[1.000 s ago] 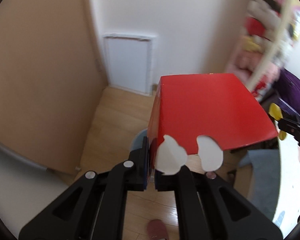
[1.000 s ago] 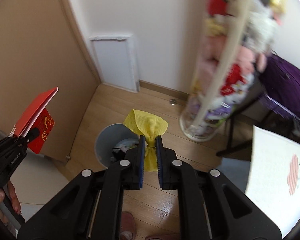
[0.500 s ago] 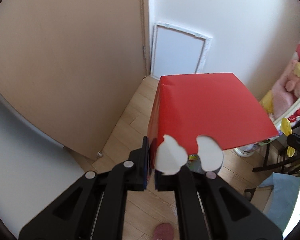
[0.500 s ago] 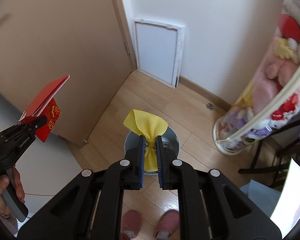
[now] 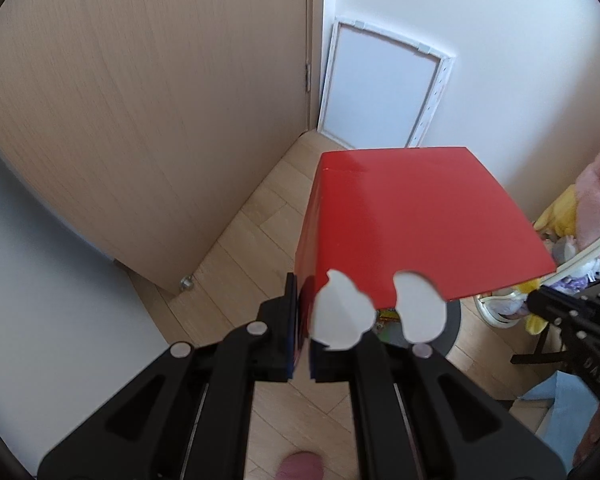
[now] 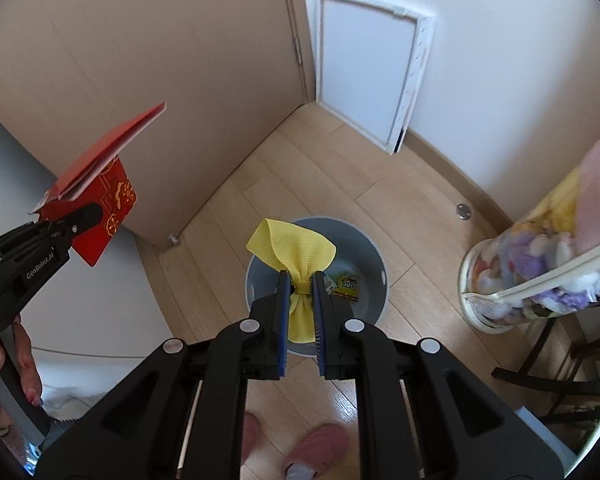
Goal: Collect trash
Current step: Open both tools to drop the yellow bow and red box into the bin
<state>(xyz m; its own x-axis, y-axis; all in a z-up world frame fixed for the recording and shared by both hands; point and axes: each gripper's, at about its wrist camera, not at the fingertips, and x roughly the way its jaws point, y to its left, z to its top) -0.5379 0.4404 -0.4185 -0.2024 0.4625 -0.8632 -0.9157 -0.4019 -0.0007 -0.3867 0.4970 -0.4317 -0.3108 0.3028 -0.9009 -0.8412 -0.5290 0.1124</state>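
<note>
Bin: a grey round bin (image 6: 364,248) stands on the wood floor (image 6: 312,168), near the corner where the door (image 6: 140,60) meets the white wall; a yellow snack wrapper (image 6: 347,284) lies inside it.
Right gripper: the right gripper (image 6: 301,292) points down over the bin, its jaws pinching a yellow ribbon bow (image 6: 296,252) at the knot, with one loop fanned out above the bin's opening.
Left gripper: the left gripper (image 5: 302,328) is pressed together on the edge of a red envelope (image 5: 416,224); seen from the right wrist, it is up to the left of the bin, beside the door.
Hand: a hand (image 6: 4,368) grips the left gripper's handle.
Panel: a white framed panel (image 6: 364,64) leans on the wall beyond the bin.
Toys: a clear bag of plush toys (image 6: 540,272) is to the right of the bin.
Feet: pink slippers (image 6: 316,448) are just below the bin in the right wrist view.
</note>
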